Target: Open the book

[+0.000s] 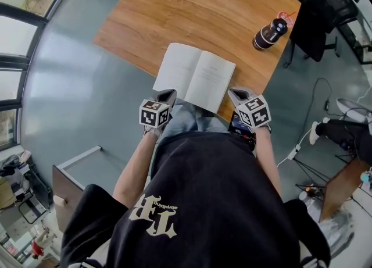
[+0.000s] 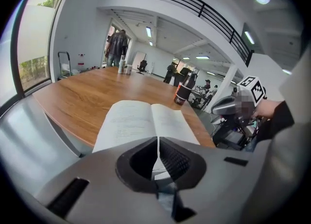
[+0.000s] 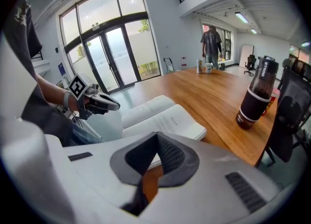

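Observation:
The book lies open, pages up, on the near corner of the wooden table, partly over the edge toward me. My left gripper hovers just short of the book's near left corner, jaws shut with nothing between them. My right gripper hangs by the near right corner, also shut and empty. In the left gripper view the shut jaws point at the open book, with the right gripper off to the side. The right gripper view shows its closed jaws before the book and the left gripper.
A dark bottle stands on the table's right edge, beyond the book. A black office chair sits right of the table. A person stands at the far end near some cups. Grey floor lies to the left.

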`<action>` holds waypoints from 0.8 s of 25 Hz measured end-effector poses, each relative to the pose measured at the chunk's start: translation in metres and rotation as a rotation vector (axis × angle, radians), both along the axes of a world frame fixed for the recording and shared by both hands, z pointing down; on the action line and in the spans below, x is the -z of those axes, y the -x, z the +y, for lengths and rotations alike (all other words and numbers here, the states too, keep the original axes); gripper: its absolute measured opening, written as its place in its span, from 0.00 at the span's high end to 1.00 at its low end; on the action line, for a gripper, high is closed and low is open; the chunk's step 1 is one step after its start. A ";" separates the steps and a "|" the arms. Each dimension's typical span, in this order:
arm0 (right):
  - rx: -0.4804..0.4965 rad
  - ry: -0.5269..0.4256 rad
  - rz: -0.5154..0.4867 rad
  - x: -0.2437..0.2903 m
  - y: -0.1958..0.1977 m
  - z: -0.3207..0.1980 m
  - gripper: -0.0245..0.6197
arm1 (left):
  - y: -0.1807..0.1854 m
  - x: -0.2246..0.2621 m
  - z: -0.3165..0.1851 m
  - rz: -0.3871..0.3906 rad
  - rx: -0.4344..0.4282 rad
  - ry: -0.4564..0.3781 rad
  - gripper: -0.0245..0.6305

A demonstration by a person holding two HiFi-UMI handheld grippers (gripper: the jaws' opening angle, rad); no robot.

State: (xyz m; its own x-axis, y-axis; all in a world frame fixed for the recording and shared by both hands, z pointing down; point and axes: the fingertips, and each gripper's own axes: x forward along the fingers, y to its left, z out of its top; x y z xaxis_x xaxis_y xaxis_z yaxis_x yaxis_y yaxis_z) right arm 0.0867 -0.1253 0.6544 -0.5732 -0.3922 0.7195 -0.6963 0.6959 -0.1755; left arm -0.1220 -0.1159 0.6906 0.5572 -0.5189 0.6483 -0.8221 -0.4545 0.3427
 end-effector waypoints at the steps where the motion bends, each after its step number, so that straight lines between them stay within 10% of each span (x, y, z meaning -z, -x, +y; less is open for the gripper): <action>1: -0.003 -0.005 -0.005 0.002 -0.002 0.003 0.98 | -0.006 0.006 0.003 0.015 -0.006 -0.014 0.93; 20: -0.249 -0.021 -0.043 0.014 -0.023 0.059 0.98 | -0.029 0.071 0.038 0.129 -0.197 -0.094 0.95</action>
State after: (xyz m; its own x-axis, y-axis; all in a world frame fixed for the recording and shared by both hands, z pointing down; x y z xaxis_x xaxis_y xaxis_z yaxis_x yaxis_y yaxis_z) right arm 0.1096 -0.0662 0.6403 -0.4868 -0.5396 0.6869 -0.8390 0.5077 -0.1957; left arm -0.0927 -0.0775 0.6195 0.7282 -0.4470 0.5196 -0.6671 -0.6362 0.3876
